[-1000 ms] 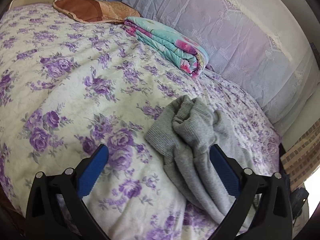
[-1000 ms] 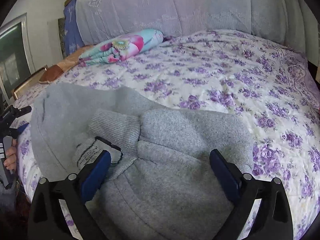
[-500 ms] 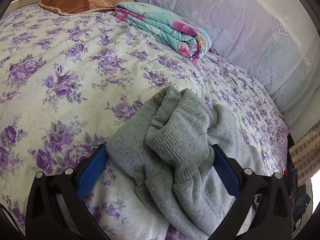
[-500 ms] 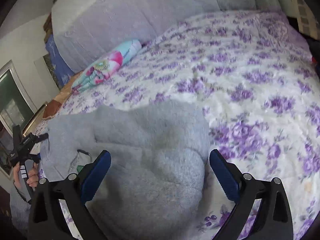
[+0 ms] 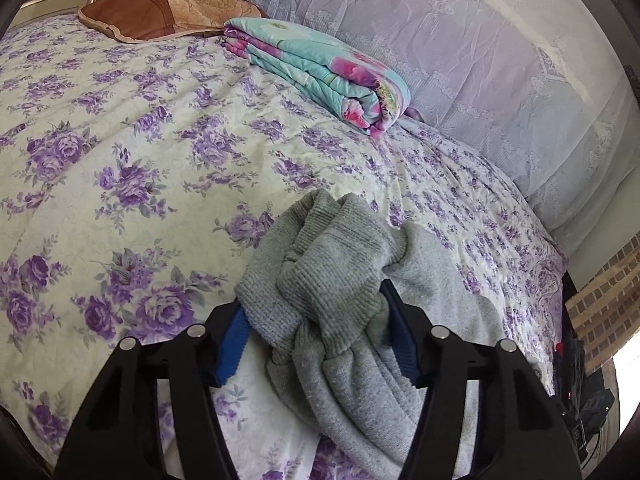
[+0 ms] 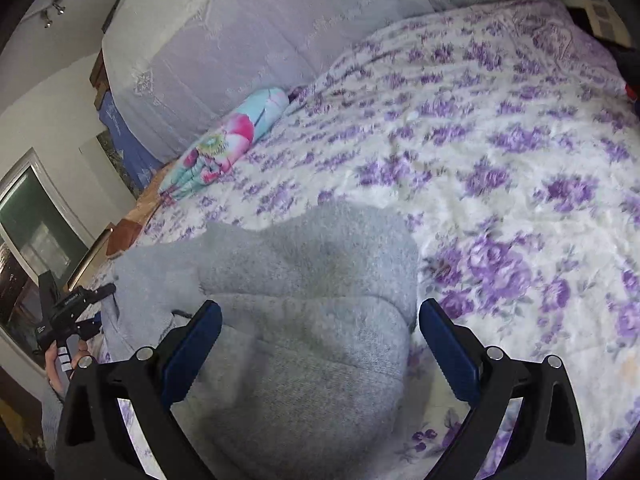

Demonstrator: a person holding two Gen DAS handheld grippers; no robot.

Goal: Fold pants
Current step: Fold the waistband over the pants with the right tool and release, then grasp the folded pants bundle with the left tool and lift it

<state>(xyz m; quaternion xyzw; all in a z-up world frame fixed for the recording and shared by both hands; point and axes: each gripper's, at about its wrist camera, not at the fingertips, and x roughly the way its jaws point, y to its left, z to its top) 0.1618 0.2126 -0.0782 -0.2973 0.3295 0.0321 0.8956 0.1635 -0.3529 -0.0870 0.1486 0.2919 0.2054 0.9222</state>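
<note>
Grey sweatpants [image 5: 332, 276] lie bunched on a bed with a purple-flowered cover [image 5: 120, 152]. In the left wrist view my left gripper [image 5: 316, 332] has closed on the ribbed cuffs of the pants, which fill the gap between its blue pads. In the right wrist view my right gripper [image 6: 320, 344] is open, its fingers standing wide on either side of a thick fold of the pants [image 6: 304, 280]. The left gripper [image 6: 68, 312] also shows at the far left of that view.
A folded turquoise and pink floral blanket [image 5: 320, 68] lies near the lace-covered headboard [image 5: 480, 60]. A brown pillow [image 5: 160, 16] sits beyond it. A brick-patterned wall [image 5: 600, 312] and dark cables [image 5: 580, 400] lie past the bed's right edge.
My left gripper moved onto the pants cuffs and closed on them. My right gripper shifted over the other end of the pants and stayed open.
</note>
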